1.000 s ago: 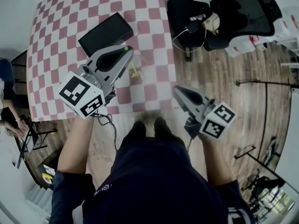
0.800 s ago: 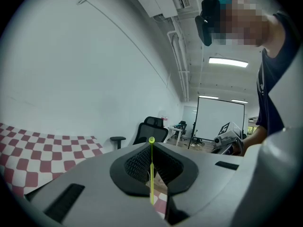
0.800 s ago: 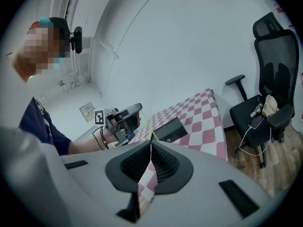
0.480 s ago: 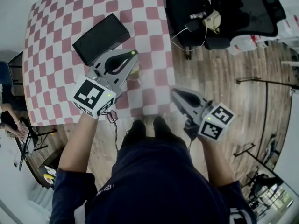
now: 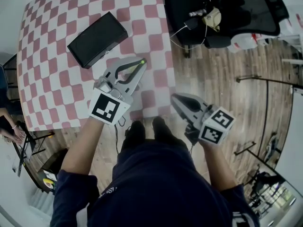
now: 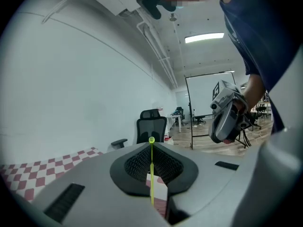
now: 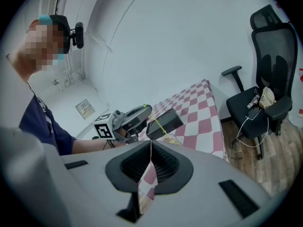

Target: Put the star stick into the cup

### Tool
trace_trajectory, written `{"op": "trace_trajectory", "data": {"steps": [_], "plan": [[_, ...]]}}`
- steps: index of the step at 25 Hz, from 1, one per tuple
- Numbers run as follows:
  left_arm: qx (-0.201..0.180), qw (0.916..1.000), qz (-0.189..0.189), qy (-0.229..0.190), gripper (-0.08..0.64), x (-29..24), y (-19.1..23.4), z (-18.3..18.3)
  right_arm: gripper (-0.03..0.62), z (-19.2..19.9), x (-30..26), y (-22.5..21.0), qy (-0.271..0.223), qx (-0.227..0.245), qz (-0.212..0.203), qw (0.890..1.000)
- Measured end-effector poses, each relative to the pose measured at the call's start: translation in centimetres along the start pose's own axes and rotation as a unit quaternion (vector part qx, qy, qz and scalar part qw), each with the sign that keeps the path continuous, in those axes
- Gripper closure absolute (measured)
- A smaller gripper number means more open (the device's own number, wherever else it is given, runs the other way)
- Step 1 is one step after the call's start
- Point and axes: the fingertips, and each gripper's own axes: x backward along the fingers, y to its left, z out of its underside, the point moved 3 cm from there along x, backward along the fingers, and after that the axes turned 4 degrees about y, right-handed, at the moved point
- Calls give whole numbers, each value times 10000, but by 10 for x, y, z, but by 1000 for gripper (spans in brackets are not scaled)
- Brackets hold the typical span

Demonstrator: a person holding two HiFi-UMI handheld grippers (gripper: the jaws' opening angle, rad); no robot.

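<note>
The left gripper (image 5: 141, 63) is clamped on the star stick (image 6: 152, 174). The thin yellow-green rod runs up the seam of its closed jaws, and a small ball end stands just above the tips. In the right gripper view the rest of the stick slants down from those tips toward the checked worktop (image 5: 52, 79), just beside the black box (image 5: 97, 39). The right gripper (image 7: 150, 145) hangs off the worktop's edge with its jaws together on nothing. I cannot make out the cup for certain; a pale glassy shape near the stick's lower end may be it, and the left gripper hides that spot from the head view. The step in hand looks like carrying the stick to the cup. It would go best with the grip kept firm, the free end brought over the cup's mouth and the stick tipped closer to upright. The end should then go down inside the rim before the jaws part, because a rod this light could tip an empty cup if it lands aslant.
</note>
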Motion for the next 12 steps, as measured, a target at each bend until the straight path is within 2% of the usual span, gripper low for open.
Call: {"op": "trace_trajectory", "data": {"steps": [5,12], "plan": [[-279,9996,-78,-61,527,-4,-8,7,574,4,-5,2,62,-15,-35,10000],[-486,9986,-219,-62,526,-1,-20,16,574,12,-9,4,152,-86,-79,9998]]}}
